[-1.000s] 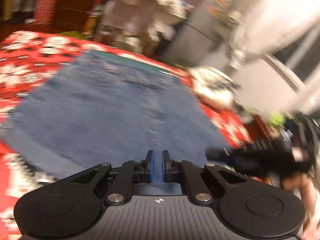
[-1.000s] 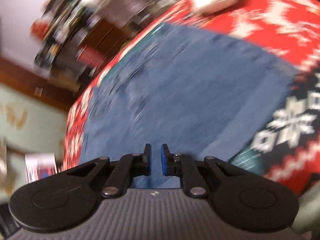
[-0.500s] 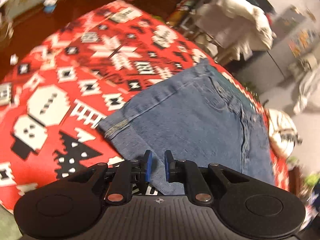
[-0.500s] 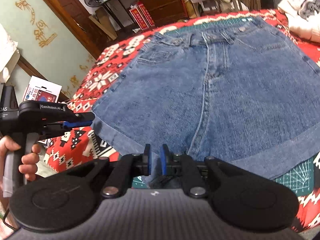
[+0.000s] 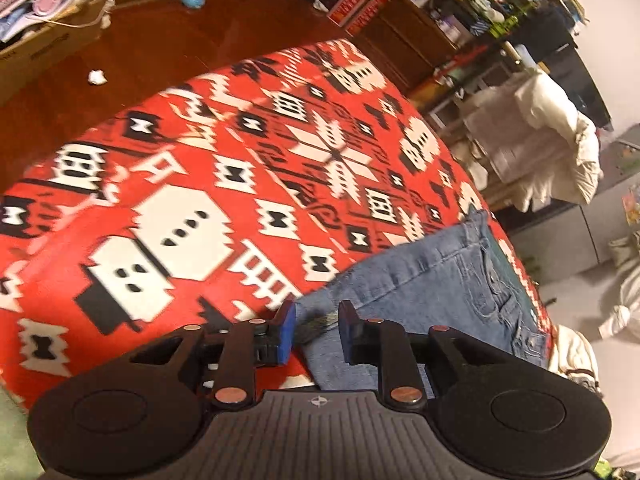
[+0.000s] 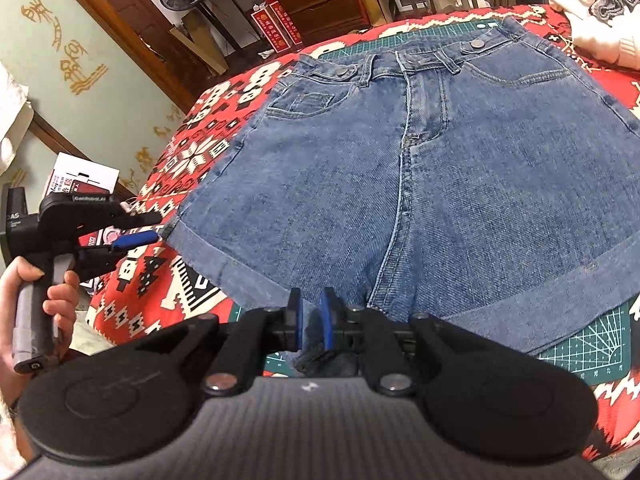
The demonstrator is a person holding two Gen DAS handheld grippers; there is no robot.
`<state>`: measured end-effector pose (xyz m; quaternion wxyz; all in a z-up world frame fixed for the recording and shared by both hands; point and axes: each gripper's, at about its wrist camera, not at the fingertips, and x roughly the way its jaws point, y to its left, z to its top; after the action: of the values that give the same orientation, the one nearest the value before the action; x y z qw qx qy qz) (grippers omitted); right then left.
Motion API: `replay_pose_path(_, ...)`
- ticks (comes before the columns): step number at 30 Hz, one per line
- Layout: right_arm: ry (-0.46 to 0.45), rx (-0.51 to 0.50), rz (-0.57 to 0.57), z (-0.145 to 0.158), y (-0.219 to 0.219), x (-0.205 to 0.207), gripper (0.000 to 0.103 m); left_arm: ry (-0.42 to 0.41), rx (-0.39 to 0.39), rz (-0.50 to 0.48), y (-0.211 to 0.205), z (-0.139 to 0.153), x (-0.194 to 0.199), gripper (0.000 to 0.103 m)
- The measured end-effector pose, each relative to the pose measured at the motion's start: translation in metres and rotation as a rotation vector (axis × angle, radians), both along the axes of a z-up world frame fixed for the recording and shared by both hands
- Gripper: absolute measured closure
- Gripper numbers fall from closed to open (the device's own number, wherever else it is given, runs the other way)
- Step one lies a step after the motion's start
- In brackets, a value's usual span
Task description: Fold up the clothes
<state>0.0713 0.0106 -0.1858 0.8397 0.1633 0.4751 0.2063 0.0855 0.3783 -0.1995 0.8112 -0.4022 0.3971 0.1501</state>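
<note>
On the red cloth, shorts lie flat, front up, spread for folding. Left tongs stand part open, empty, straddling the left hem corner, seemingly about to nip it. Right tongs sit at the crotch hem, narrowly apart; whether they pinch denim is unclear.

Blue denim shorts lie flat, front up, hems cuffed.

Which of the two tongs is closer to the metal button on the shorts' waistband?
Neither clearly. Left tongs sit open at the left leg's cuff corner; right tongs hover at the crotch hem, both across the denim shorts from the button.
</note>
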Motion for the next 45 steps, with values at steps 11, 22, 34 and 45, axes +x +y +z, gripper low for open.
replay_pose_path(11, 0.013, 0.011, -0.008, -0.002, 0.002, 0.004, 0.091, 0.160, 0.143, -0.034, -0.014, -0.006, 0.007, 0.101)
replay_pose_path(22, 0.014, 0.009, -0.004, -0.003, 0.002, 0.003, 0.091, 0.084, 0.132, -0.100, -0.017, -0.006, 0.013, 0.096)
replay_pose_path(34, 0.023, 0.015, -0.006, -0.004, 0.003, 0.003, 0.091, 0.067, -0.020, -0.105, -0.018, -0.014, 0.013, 0.084)
replay_pose_path(45, 0.036, 0.020, -0.008, -0.006, 0.003, 0.005, 0.091, 0.089, 0.027, -0.094, -0.022, -0.011, 0.012, 0.093)
